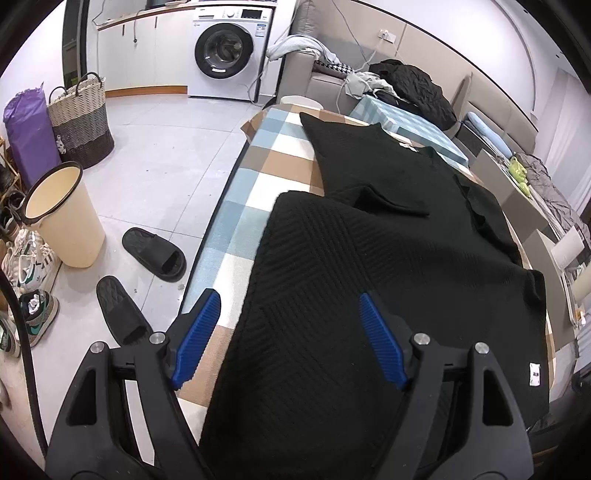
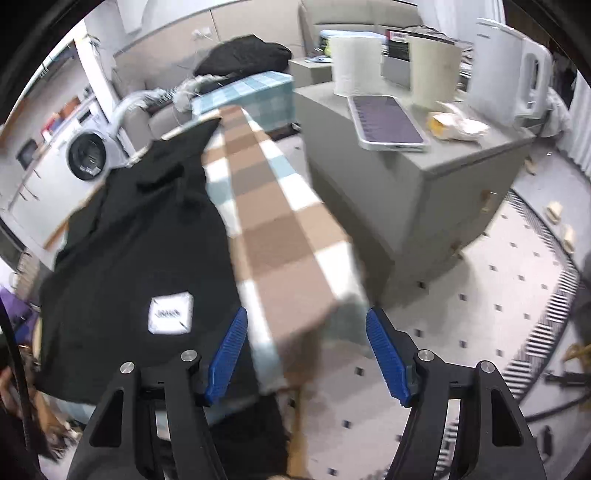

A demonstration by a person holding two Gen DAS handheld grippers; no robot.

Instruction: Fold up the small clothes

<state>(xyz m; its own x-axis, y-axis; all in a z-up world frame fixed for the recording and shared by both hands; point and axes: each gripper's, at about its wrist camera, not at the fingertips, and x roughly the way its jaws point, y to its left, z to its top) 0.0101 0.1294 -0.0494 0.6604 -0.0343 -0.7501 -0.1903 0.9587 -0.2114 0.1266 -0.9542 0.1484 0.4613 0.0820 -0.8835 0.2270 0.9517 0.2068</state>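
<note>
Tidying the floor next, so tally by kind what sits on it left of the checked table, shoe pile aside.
Black rubber slides: 2
Cream plastic bin: 1
Woven two-tone laundry basket: 1
Purple bag: 1
Total: 5

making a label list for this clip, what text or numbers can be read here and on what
Nothing reads clearly.
White square tag on the black knitted garment: dark print, too blurred to read.
Small white tag at the garment's hem: too small.
White front-loading washing machine: panel marks and sticker too small.
Barcode label on a dark box: unreadable.
</note>
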